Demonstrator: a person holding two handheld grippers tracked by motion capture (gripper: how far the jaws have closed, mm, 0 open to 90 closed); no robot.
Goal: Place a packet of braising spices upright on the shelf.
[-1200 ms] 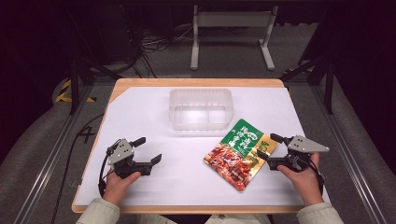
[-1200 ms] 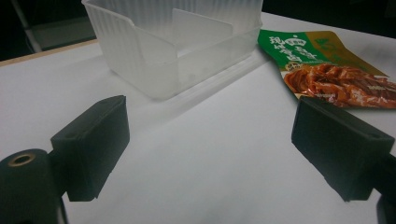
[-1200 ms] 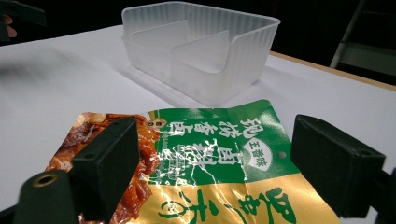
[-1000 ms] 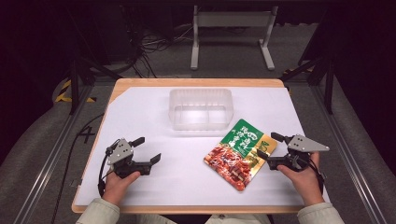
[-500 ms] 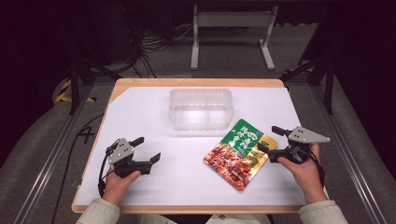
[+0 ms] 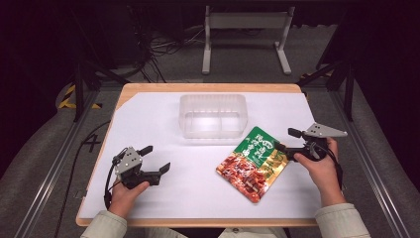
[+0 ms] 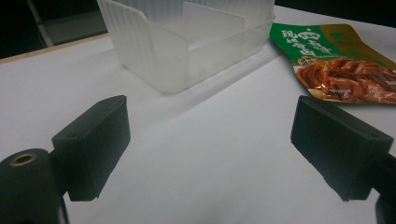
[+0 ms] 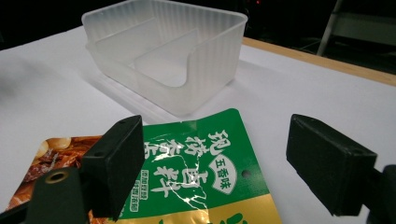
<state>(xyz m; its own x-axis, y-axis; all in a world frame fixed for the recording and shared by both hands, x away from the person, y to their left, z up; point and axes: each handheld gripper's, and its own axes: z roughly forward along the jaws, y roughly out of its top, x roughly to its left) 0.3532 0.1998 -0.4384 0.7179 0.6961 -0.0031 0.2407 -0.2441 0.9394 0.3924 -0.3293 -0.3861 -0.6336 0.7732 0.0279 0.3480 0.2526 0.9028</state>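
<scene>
Right gripper view looks down on the seasoning pouch (image 8: 196, 172), whose green upper panel carries large white Chinese characters, with a small white oval label beside them reading 五香味; lower down the green gives way to a gold band, and at the left a photo of reddish-brown braised meat shows. The pouch lies flat on the white table cover (image 6: 163, 124), toward the person's right, just in front of the clear plastic container (image 6: 213, 115) and near its right front corner, not touching it as far as the high view tells. The container is translucent, ribbed on its walls, and split by a divider into compartments.

The right gripper (image 6: 286, 140) hovers at the pouch's right edge, its jaws spread wide with one over the green panel and the other past the pouch's edge, gripping nothing. The right hand (image 6: 319, 163) holds it from behind, forearm running in from the lower right, gripper pointing left.

The left gripper (image 6: 154, 157) sits low by the table's left front, well apart from the pouch, jaws likewise spread and empty, pointing right toward the container. The left hand (image 6: 126, 191) wraps its handle.
</scene>
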